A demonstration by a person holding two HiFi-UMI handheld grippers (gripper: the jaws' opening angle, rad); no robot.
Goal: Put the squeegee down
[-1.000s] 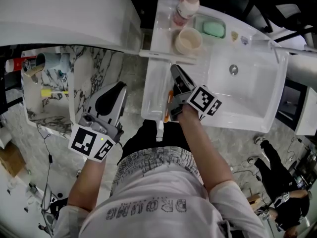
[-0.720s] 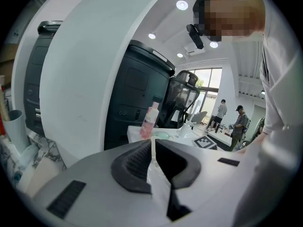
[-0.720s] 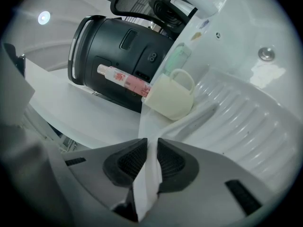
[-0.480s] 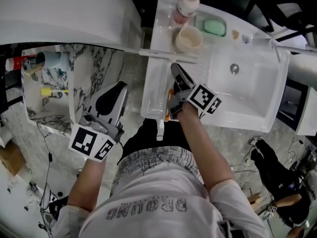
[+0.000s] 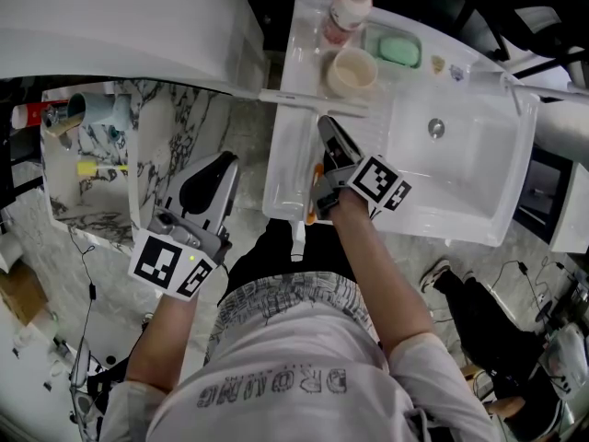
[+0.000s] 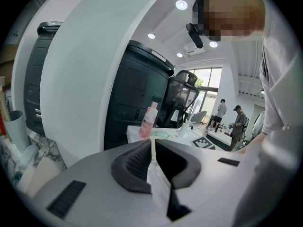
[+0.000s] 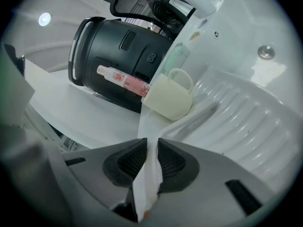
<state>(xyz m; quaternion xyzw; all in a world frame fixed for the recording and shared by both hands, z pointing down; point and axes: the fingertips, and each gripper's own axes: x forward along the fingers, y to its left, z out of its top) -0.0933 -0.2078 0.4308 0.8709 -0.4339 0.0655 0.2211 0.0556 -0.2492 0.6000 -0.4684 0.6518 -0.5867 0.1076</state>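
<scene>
The right gripper point(image 7: 150, 156) is clamped on the white handle of the squeegee point(image 5: 311, 103), whose blade is seen across the far end of the drainboard point(image 5: 283, 168) just beside the cup point(image 5: 351, 74), while the left gripper point(image 6: 152, 148) is held closed and well apart.

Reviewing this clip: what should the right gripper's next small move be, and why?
Probably open the right gripper to release the squeegee. Its fingers are clamped on the white handle, and the squeegee lies low along the ribbed drainboard beside the cup, apparently resting there, though contact is not certain.
</scene>
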